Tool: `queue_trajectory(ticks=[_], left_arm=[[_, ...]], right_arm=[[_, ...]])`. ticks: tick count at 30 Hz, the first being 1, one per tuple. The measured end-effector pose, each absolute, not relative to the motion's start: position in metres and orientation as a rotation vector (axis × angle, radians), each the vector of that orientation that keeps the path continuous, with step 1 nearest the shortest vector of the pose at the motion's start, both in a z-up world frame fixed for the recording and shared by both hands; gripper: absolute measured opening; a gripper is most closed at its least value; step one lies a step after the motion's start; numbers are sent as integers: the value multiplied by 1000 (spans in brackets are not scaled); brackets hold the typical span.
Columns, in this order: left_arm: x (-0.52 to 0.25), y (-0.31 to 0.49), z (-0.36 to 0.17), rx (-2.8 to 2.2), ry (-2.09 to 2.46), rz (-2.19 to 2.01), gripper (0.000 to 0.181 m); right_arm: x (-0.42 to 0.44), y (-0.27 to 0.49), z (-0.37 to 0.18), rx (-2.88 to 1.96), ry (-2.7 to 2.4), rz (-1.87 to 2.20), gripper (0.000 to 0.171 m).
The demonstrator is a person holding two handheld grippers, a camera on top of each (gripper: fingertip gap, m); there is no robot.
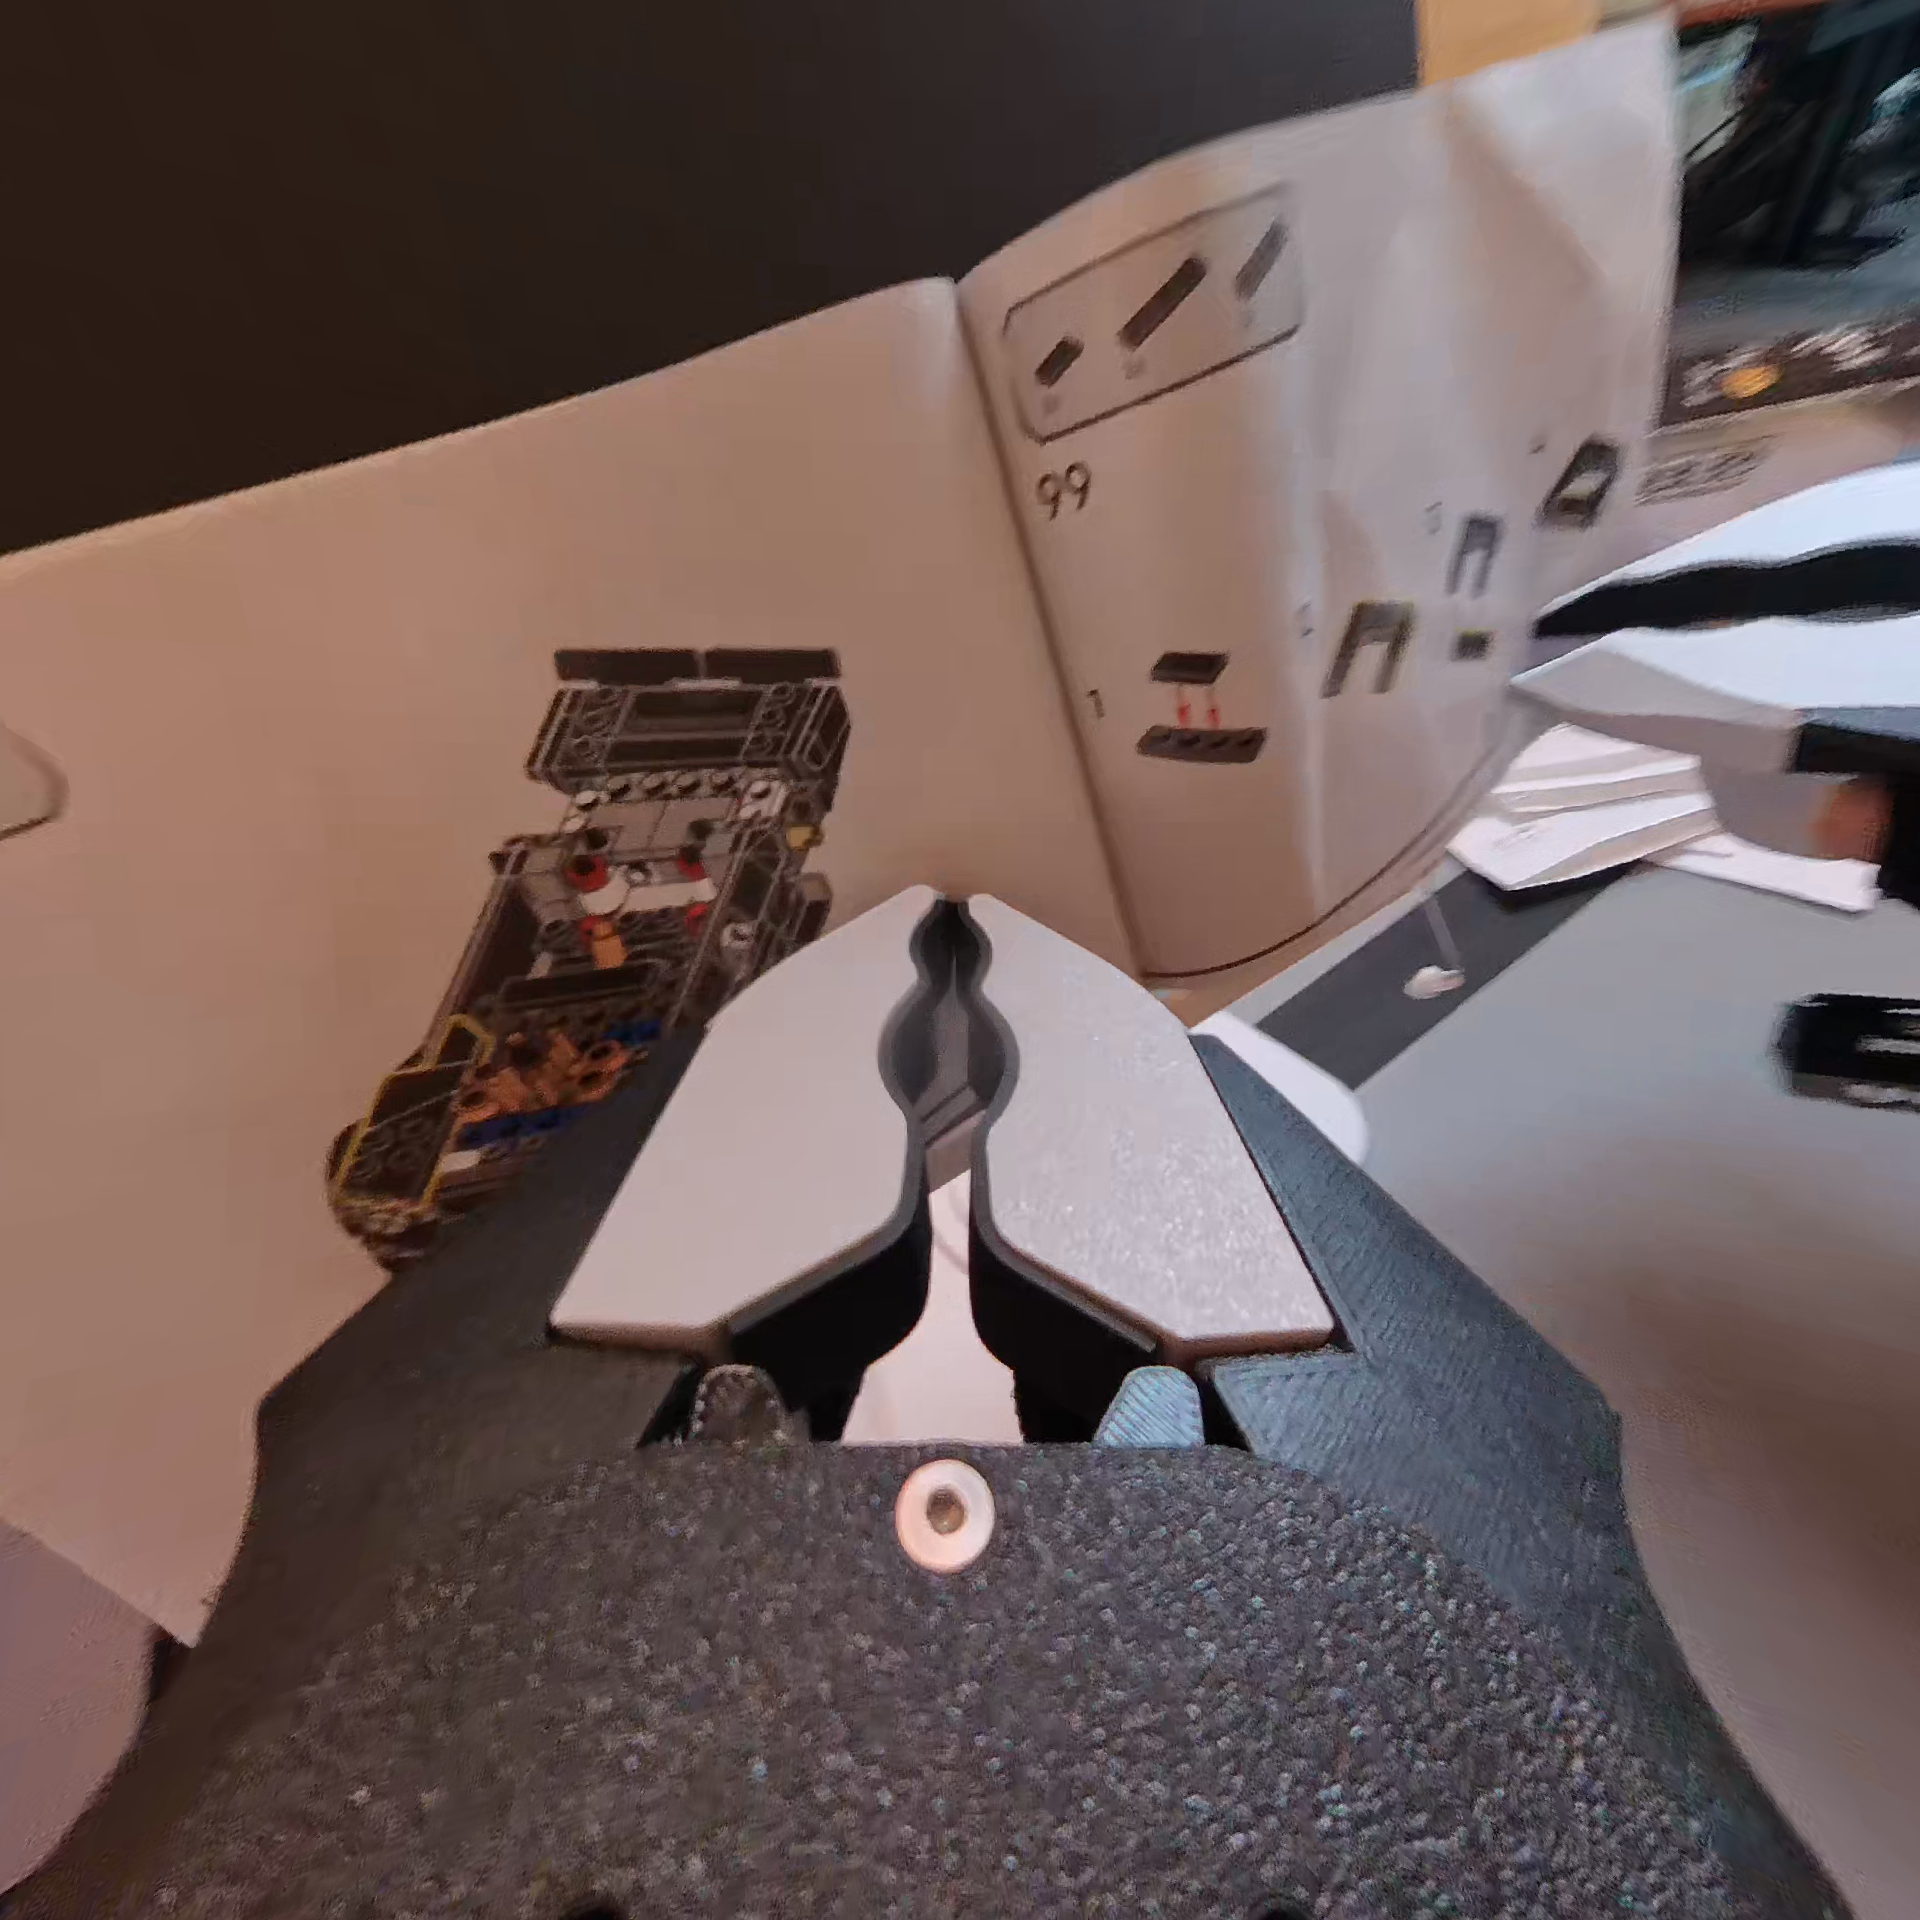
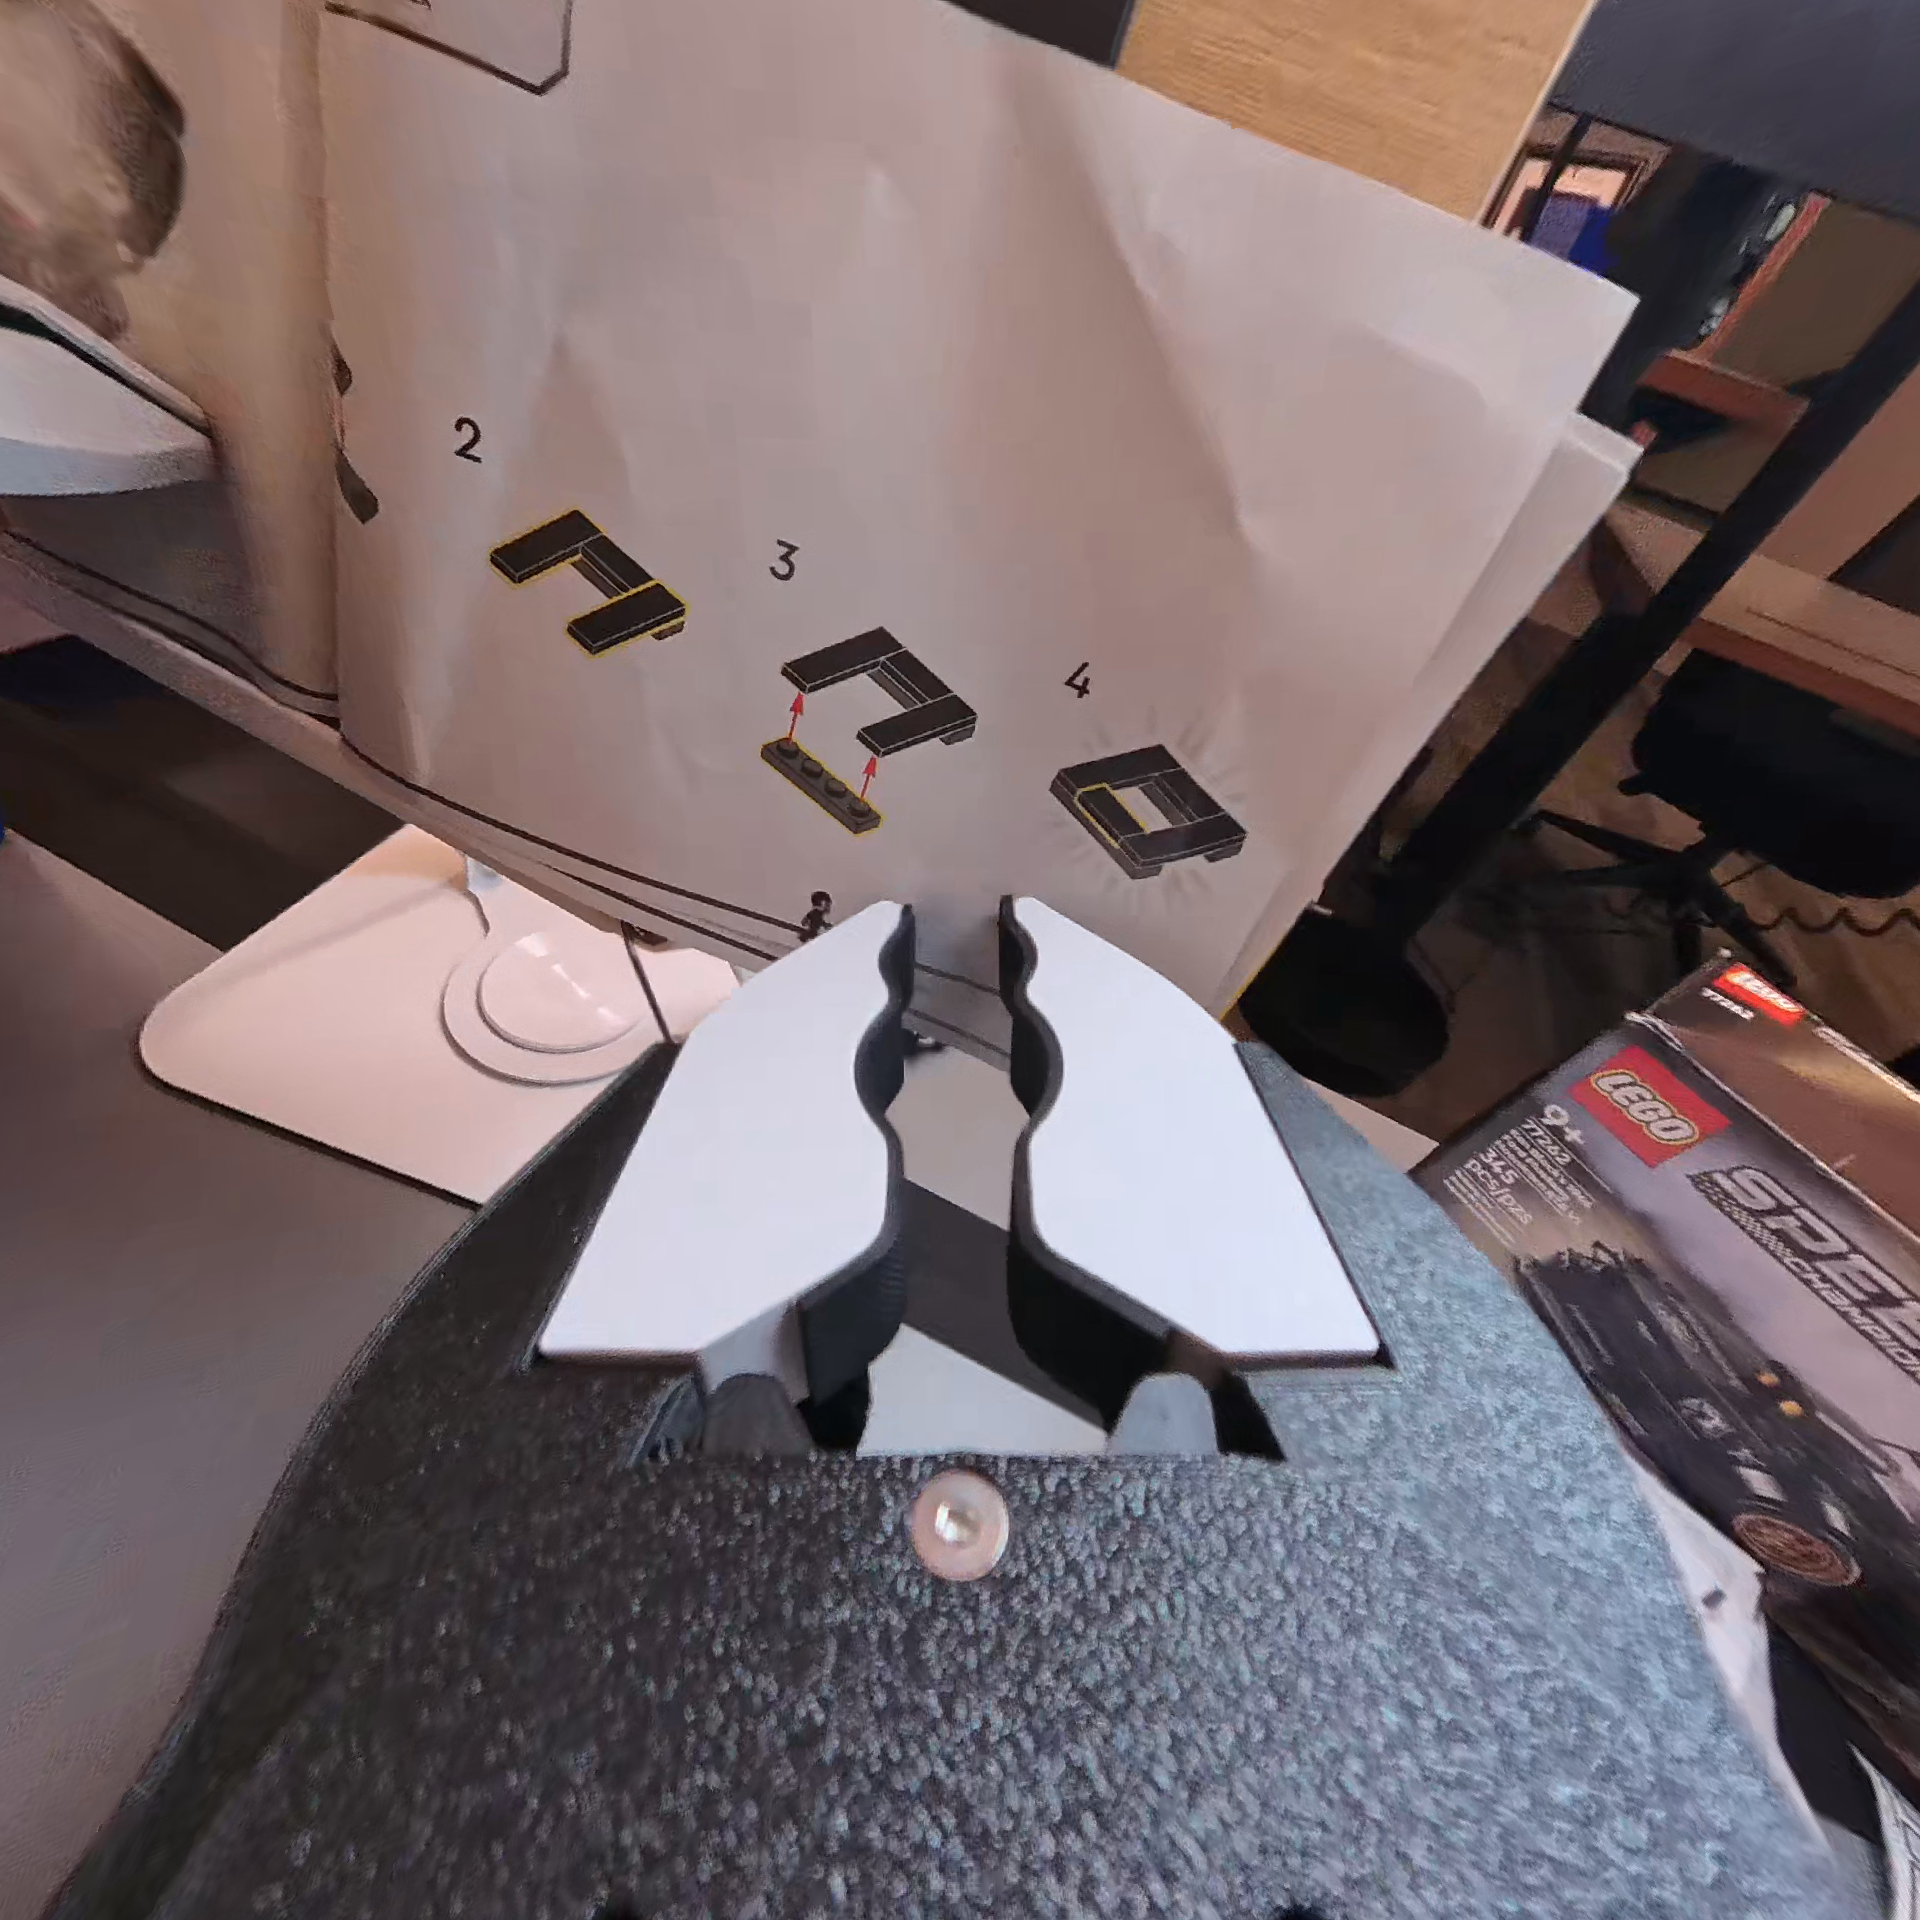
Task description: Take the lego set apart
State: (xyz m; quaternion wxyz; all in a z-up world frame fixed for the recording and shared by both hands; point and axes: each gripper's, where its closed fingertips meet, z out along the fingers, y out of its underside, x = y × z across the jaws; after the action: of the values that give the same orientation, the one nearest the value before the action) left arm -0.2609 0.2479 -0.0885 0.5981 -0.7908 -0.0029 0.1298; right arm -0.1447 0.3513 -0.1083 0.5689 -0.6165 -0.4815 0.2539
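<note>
Both tongs are holding the open manual up: left tongs (image 1: pixel 954 914) pinching its page, right tongs (image 2: pixel 956 920) slightly parted around its lower edge, no model visible, so next they're needing to locate it.

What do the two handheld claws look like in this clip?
Both match: the left claw and right claw have pale grey, flat-topped fingers with wavy black inner edges, set in a rough-textured black printed body with one silver screw at centre. No cables or sleeves show.
</note>
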Motion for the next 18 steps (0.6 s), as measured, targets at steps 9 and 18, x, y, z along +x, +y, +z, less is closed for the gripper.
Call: queue_trajectory(ticks=[9, 18], left_arm=[[-299, 224, -92, -1831, -150, 374, 0], [-308, 209, -104, -1847, -156, 364, 0]], right_arm=[[-169, 338, -90, -1318, -1201, 521, 17], [-154, 337, -116, -1416, -1174, 600, 19]])
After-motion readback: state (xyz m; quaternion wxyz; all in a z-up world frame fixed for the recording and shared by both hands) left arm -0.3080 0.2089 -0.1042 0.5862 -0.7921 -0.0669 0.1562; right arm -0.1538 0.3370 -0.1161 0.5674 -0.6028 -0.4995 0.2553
